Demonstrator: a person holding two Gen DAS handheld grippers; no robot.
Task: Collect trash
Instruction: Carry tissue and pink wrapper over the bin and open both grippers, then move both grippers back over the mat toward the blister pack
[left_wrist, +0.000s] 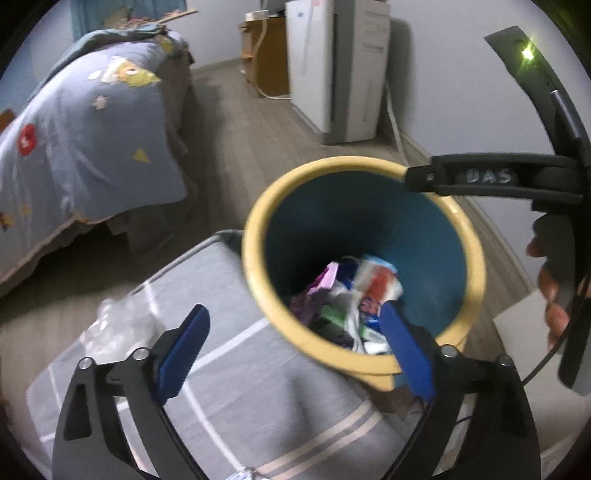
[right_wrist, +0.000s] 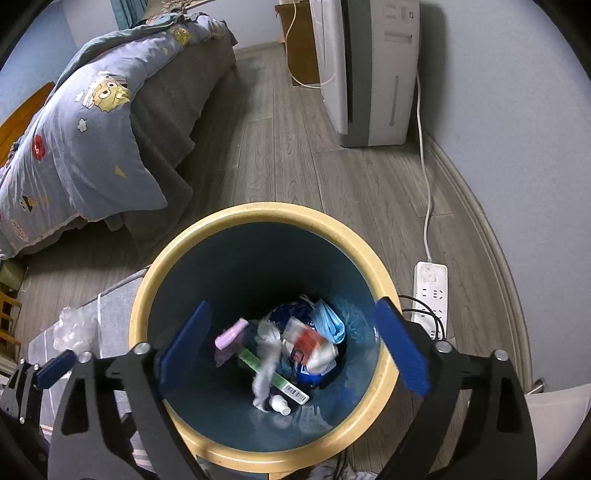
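A round bin with a yellow rim (right_wrist: 192, 236) and blue inside stands on the wooden floor; it also shows in the left wrist view (left_wrist: 255, 229). Several pieces of trash (right_wrist: 291, 347) lie in its bottom: wrappers, a blue face mask, a pink pack, a small white bottle. A crumpled white tissue (right_wrist: 266, 360) looks blurred, in the air inside the bin. My right gripper (right_wrist: 293, 347) is open and empty right above the bin mouth. My left gripper (left_wrist: 295, 350) is open and empty, over the bin's near-left rim. Crumpled clear plastic (left_wrist: 118, 325) lies on a grey cushion, left of the bin.
A grey striped cushion (left_wrist: 236, 398) lies beside the bin. A bed with a blue quilt (right_wrist: 85, 147) stands at the left. A white appliance (right_wrist: 373, 70) stands against the back wall. A power strip (right_wrist: 430, 291) with a cable lies on the floor at the right.
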